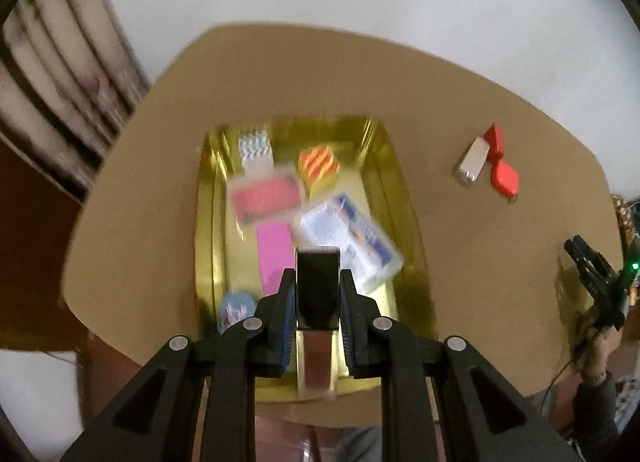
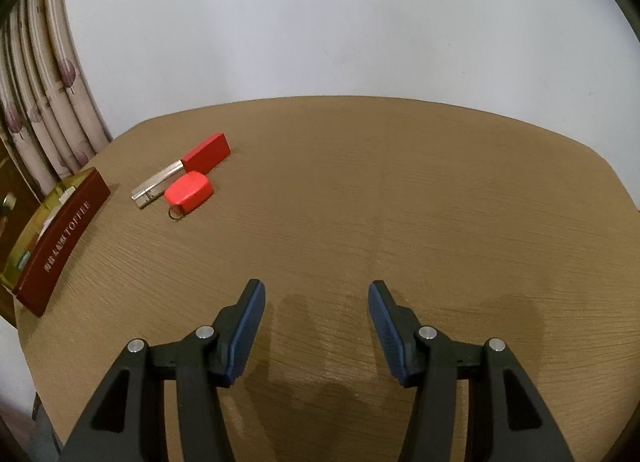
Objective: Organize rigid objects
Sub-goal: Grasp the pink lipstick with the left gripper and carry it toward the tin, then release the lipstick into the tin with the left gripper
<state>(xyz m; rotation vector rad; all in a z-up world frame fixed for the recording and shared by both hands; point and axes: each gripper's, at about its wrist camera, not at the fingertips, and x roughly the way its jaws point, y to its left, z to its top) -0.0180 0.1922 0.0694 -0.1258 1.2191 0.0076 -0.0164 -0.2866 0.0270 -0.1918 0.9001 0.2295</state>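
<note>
Brown wooden table (image 2: 400, 202) filling both views, pale wall behind, patterned curtain (image 2: 44, 86) at far left. Gold-lined box (image 1: 404, 222) with dark red outer wall lettered TOFFEE on table's left part, holding white-and-blue packet (image 1: 352, 238), pink-red card (image 1: 266, 198), magenta strip (image 1: 276, 258), orange-striped yellow cube (image 1: 319, 166), white zigzag piece (image 1: 256, 148) and pale blue round item (image 1: 236, 308), all blurred. Left gripper (image 1: 318, 286) above box's near end, clenched on small bottle (image 1: 318, 342) with black cap and reddish glass body, bottle upright between blue pads. Right gripper (image 2: 316, 302) low over bare table at near right, released, fingers wide apart, nothing between. Well apart on far side: red-capped silver lipstick (image 2: 182, 170) lying flat, red key fob (image 2: 188, 190) with metal ring touching its side.
</note>
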